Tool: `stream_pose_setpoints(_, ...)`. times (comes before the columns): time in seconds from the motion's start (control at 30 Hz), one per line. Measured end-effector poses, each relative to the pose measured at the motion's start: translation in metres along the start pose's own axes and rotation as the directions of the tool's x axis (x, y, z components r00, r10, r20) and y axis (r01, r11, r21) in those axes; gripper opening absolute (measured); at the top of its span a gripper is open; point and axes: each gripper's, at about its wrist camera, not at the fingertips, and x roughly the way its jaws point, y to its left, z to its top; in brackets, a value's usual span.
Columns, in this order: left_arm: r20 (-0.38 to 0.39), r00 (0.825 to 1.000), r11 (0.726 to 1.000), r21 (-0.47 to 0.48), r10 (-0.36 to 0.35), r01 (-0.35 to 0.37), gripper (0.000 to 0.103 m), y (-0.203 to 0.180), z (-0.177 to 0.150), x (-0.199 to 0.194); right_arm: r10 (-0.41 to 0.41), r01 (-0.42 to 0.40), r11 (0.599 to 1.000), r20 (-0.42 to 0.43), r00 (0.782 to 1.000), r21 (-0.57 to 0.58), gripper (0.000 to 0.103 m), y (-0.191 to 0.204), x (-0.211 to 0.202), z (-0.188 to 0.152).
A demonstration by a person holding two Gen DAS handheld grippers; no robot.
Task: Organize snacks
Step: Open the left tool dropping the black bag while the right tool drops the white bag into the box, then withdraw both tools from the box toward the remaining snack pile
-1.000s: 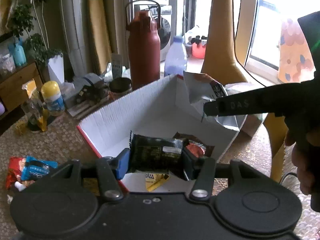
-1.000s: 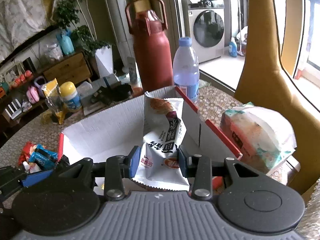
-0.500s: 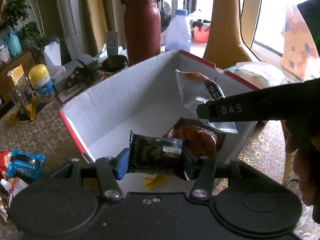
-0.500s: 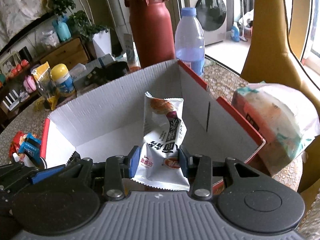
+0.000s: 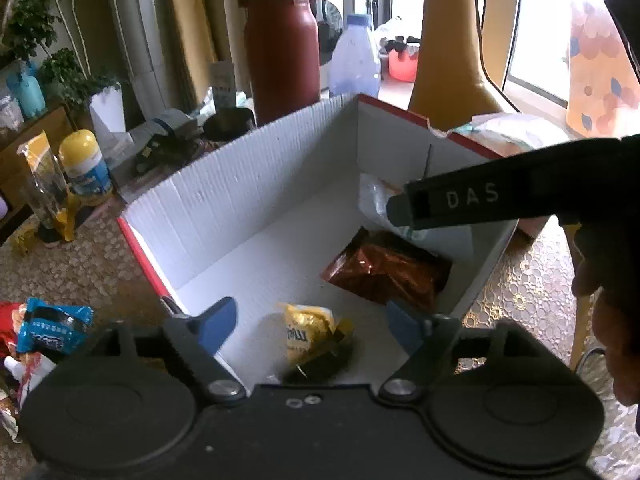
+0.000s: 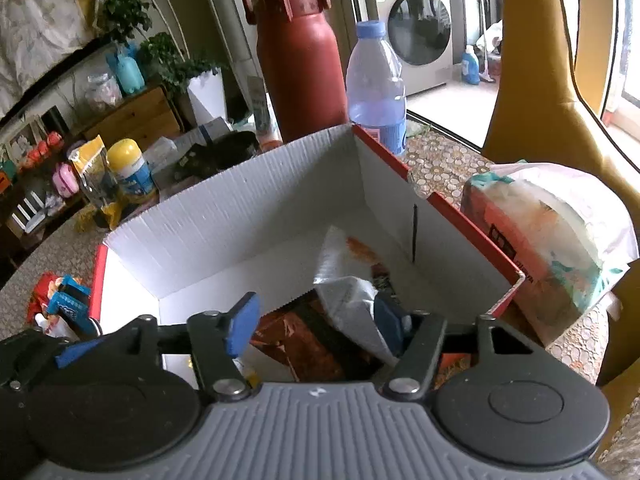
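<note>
A white corrugated box [image 5: 256, 200] with red outer edges is seen open-topped on the tabletop [image 5: 72, 272], and the snacks lie inside it. On the box floor a yellow snack packet [image 5: 308, 330] is found near the front wall, with a dark blurred packet [image 5: 320, 364] just below it in the left wrist view. A shiny red-brown packet [image 5: 384, 272] rests toward the right side, and a silver-white packet [image 6: 348, 280] is propped tilted above it against the right wall.

The left gripper [image 5: 312, 320] is held above the box front with its fingers released and opening; nothing is pressed between the blue pads, and the yellow packet is seen below the gap. The right gripper [image 6: 316, 320] is likewise opening; the silver-white packet lies between its fingers and seems to touch the right pad, while the left pad stands clear of it, so no grip is made.

Outside the box, a blue snack packet [image 5: 52, 324] lies on the tabletop at the left beside other wrappers. Behind the box a red flask [image 6: 300, 68] and a water bottle [image 6: 376, 88] are stood. A wrapped tissue pack [image 6: 544, 240] is set just beside the right wall.
</note>
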Motion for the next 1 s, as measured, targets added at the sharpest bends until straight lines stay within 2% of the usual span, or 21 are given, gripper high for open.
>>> stream_pose_setpoints(0.17, 0.020, 1.000, 1.000, -0.010, 0.008, -0.007, 0.088, 0.003, -0.001, -0.013, 0.007, -0.007, 1.000, 0.008, 1.000, 0.006, 0.064, 0.002, -0.014, -0.001)
stream_pose_setpoints(0.27, 0.040, 0.999, 1.000, -0.021, 0.010, -0.009, 0.090, 0.005, -0.002, -0.026, 0.014, -0.014, 1.000, 0.017, 1.000, -0.002, 0.070, 0.005, -0.026, -0.004)
stream_pose_setpoints(0.43, 0.073, 0.997, 0.999, -0.037, 0.016, -0.013, 0.091, 0.011, -0.005, -0.050, 0.032, -0.031, 0.999, 0.041, 0.999, -0.015, 0.071, 0.011, -0.053, -0.008)
stream_pose_setpoints(0.57, 0.104, 0.994, 0.999, -0.052, 0.021, -0.016, 0.094, 0.017, -0.008, -0.073, 0.043, -0.041, 0.998, 0.063, 0.997, -0.037, 0.080, 0.019, -0.076, -0.013)
stream_pose_setpoints(0.83, 0.169, 0.985, 0.996, -0.086, 0.036, -0.022, 0.099, 0.031, -0.021, -0.119, 0.070, -0.062, 0.995, 0.101, 0.992, -0.083, 0.081, 0.042, -0.115, -0.026)
stream_pose_setpoints(1.0, 0.202, 0.978, 0.994, -0.105, 0.054, -0.033, 0.101, 0.046, -0.033, -0.144, 0.093, -0.078, 0.989, 0.124, 0.988, -0.124, 0.090, 0.063, -0.134, -0.036)
